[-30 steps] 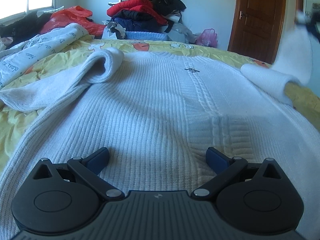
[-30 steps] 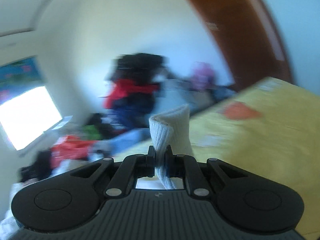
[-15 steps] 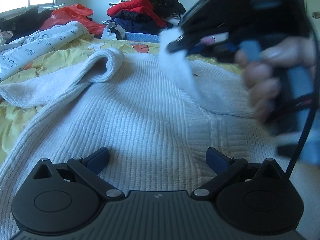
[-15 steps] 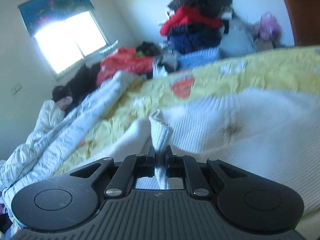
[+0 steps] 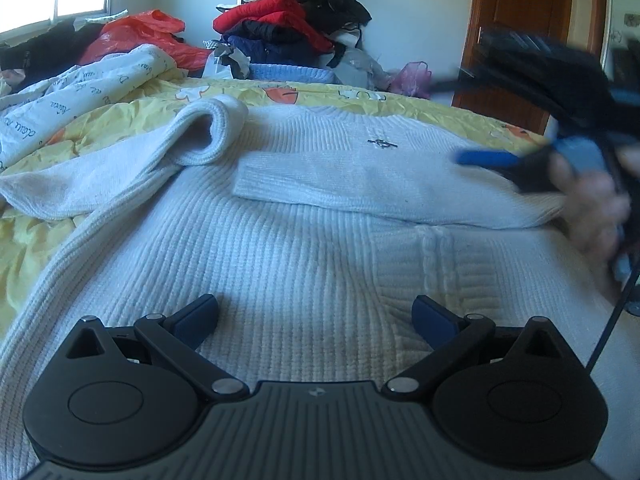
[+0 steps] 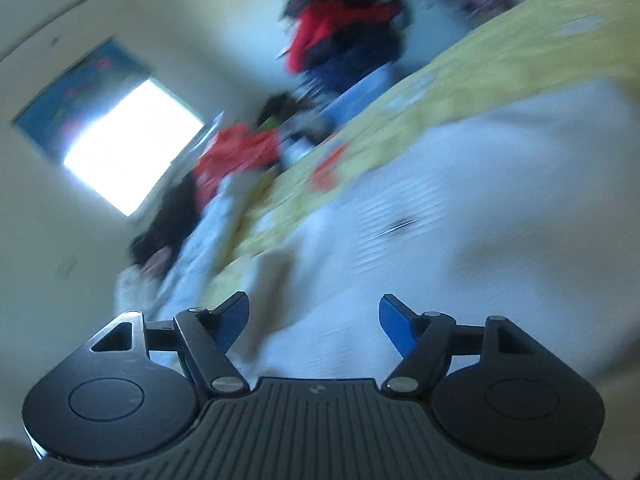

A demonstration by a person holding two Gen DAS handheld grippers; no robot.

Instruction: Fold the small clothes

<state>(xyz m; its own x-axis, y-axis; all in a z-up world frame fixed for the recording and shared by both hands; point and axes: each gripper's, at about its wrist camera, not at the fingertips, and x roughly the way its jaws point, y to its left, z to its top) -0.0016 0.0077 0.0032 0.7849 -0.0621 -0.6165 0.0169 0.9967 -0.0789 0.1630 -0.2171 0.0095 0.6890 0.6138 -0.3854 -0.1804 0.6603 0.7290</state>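
Observation:
A white ribbed knit sweater [image 5: 304, 256] lies flat on the yellow bedspread [image 5: 36, 236]. Its right sleeve [image 5: 380, 184] lies folded across the chest. Its left sleeve [image 5: 132, 168] lies out to the left with the cuff curled up. My left gripper [image 5: 316, 314] is open and empty, low over the sweater's hem. My right gripper [image 6: 314, 320] is open and empty, tilted above the sweater [image 6: 460, 264]; it also shows blurred in the left wrist view [image 5: 496, 158] at the right, near the folded sleeve's shoulder end.
A pile of red, navy and black clothes [image 5: 292, 36] stands at the bed's far side. A printed white quilt [image 5: 80, 88] and an orange bag [image 5: 140, 36] lie far left by the window. A brown door [image 5: 520, 40] is at the right.
My right gripper carried the right sleeve across the chest, opened and let it go there. It has pulled back to the right. My left gripper has not moved.

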